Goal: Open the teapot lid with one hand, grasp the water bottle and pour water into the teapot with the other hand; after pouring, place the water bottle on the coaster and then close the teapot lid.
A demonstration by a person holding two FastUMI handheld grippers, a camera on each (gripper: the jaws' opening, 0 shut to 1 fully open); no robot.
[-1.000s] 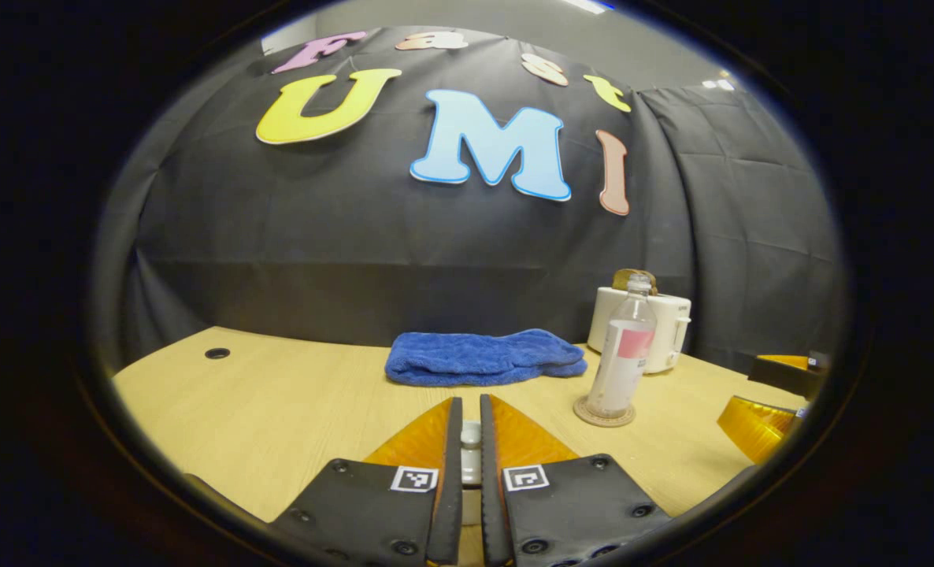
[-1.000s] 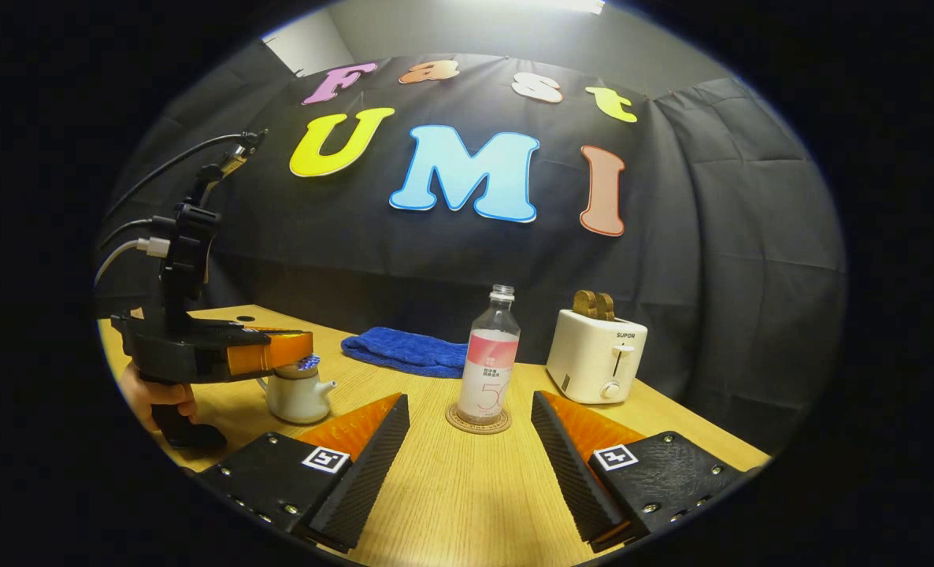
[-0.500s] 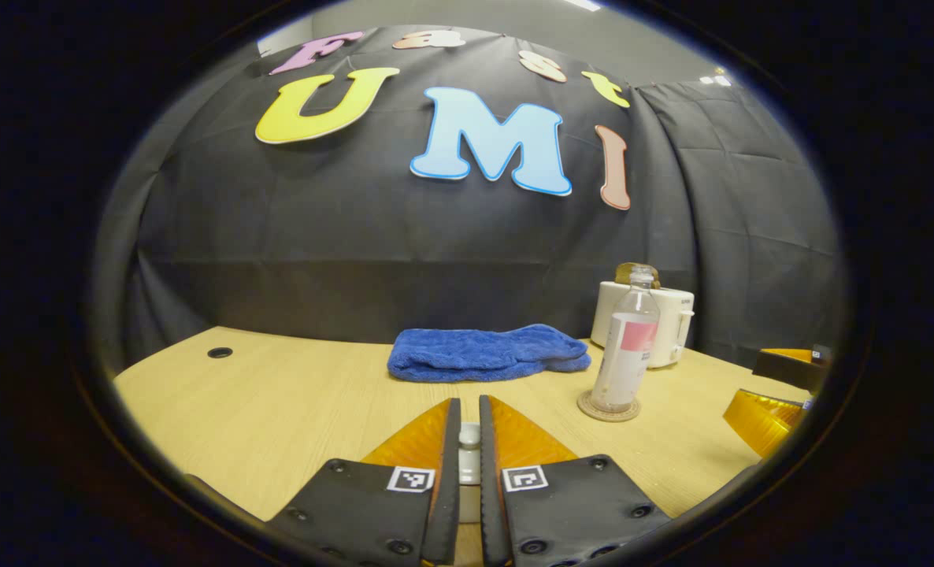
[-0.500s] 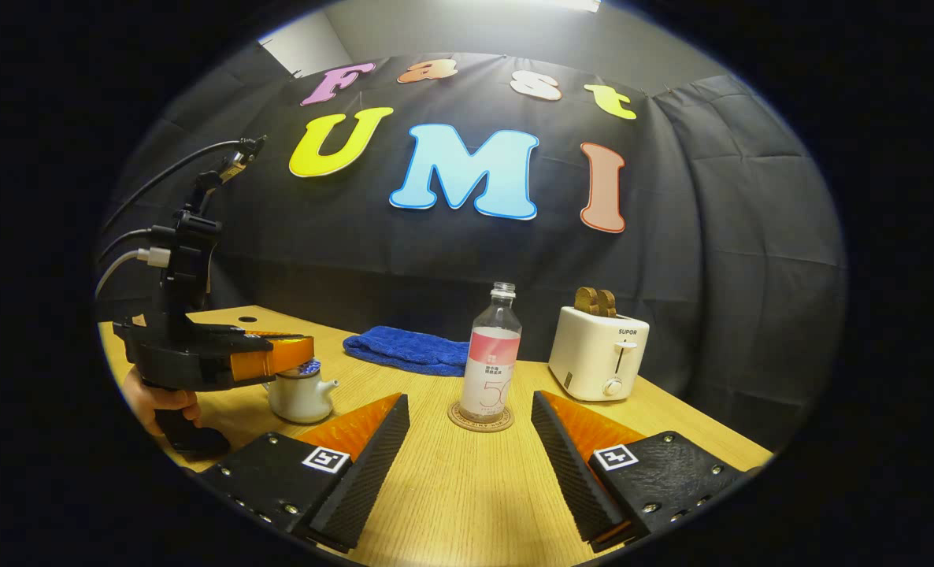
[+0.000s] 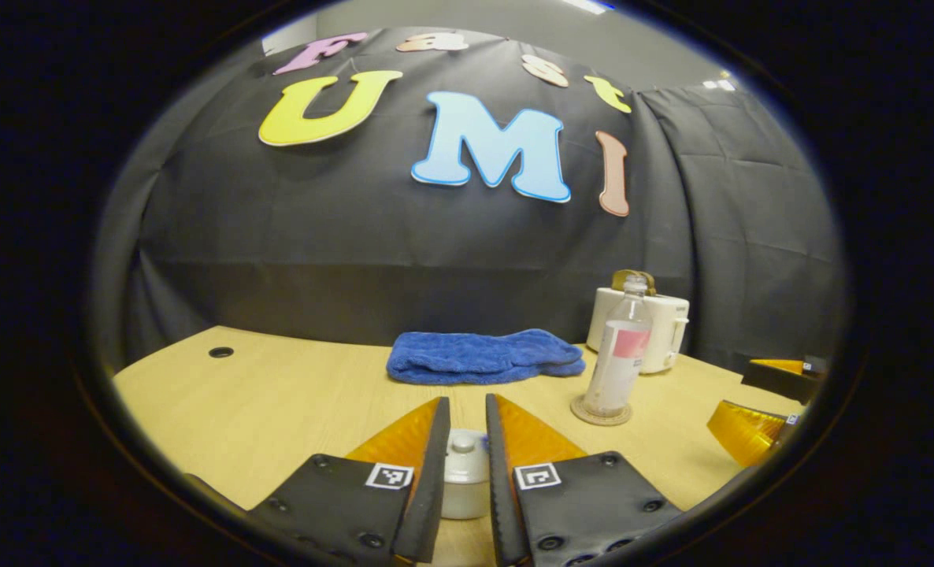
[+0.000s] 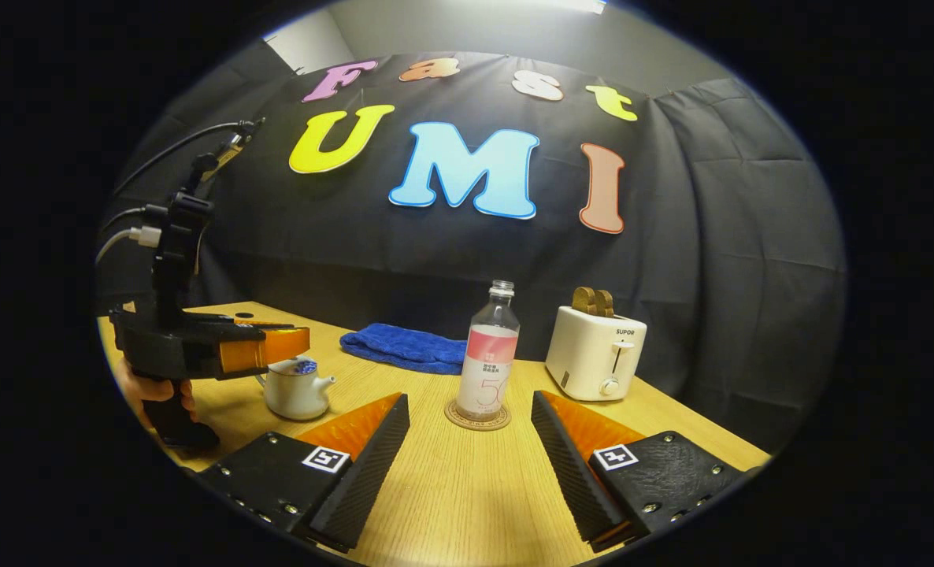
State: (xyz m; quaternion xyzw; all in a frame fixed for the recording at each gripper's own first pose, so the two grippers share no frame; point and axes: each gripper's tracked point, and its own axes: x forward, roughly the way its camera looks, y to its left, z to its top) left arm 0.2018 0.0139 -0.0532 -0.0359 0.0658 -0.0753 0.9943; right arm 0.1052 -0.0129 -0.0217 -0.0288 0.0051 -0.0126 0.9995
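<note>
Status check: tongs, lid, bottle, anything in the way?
Left tongs part-open, straddling the teapot lid knob. Right tongs open, short of the water bottle, which stands on its coaster. Path to bottle unobstructed.

You worked over a light wooden table [image 6: 451, 488] with a small round hole [image 5: 220, 352] near its far left corner. A folded blue towel [image 5: 483, 357] lay toward the back. To its right stood a white toaster [image 6: 595, 364]. A round coaster [image 6: 477, 418] carried the water bottle [image 6: 487, 361]. A white teapot [image 6: 296, 389] sat at the left.
</note>
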